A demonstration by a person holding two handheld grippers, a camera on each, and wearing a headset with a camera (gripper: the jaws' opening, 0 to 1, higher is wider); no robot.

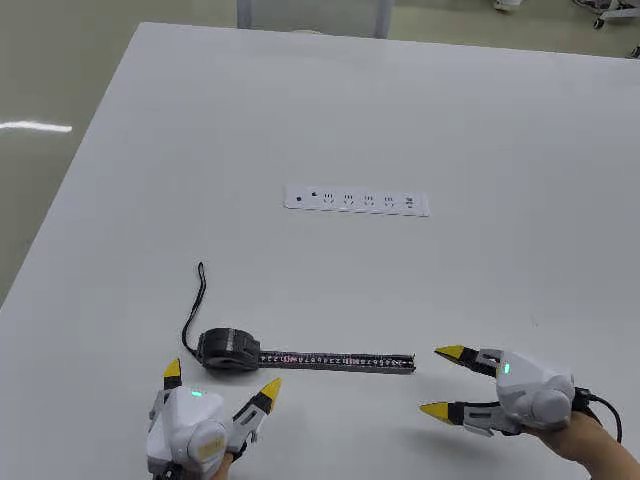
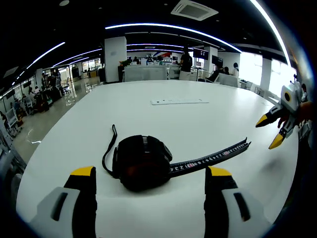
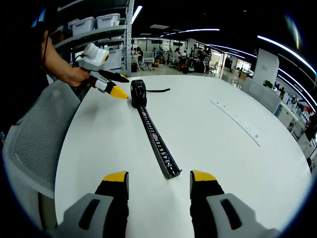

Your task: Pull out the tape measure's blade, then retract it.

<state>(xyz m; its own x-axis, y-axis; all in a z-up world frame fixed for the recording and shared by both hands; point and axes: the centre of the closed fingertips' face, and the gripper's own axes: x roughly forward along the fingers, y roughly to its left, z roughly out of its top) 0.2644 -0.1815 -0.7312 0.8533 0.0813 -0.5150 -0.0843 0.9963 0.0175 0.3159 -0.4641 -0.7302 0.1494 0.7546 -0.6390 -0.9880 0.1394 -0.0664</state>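
Two grippers — one tape measure

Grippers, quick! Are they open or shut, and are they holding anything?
Left gripper: open, holding nothing; the tape measure lies just ahead of it.
Right gripper: open, holding nothing; the blade ends just before it.

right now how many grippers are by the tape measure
2: the left gripper just short of the tape measure case, the right gripper beyond the blade tip, both open.
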